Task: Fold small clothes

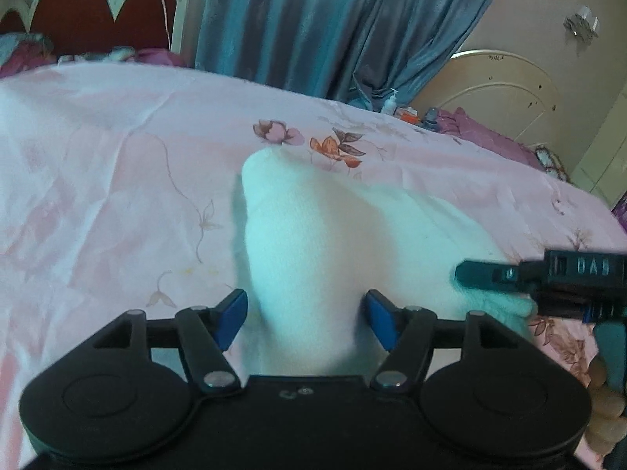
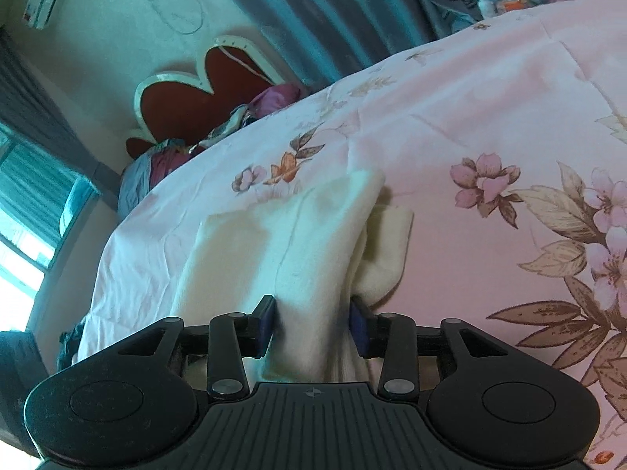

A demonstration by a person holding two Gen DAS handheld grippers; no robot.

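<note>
A small white fleece garment point(image 1: 313, 243) lies on the pink floral bedsheet point(image 1: 117, 156), raised into a peak at its far end. My left gripper point(image 1: 307, 313) straddles the near part of the cloth with its blue pads point(image 1: 231, 317) set wide apart; the jaws are open. In the right wrist view the same garment point(image 2: 298, 243) looks cream, with a folded flap at its right. My right gripper point(image 2: 313, 323) has its blue pads point(image 2: 266, 323) pressed against a bunched part of the cloth. The right gripper also shows in the left wrist view point(image 1: 490, 274), at the cloth's right edge.
A red scalloped headboard point(image 1: 98, 11) and purple pillows stand at the far left. Blue curtains point(image 1: 313, 19) hang behind the bed. A lotion bottle point(image 1: 390, 102) and small items sit at the far edge. A window point(image 2: 23, 235) is at the left.
</note>
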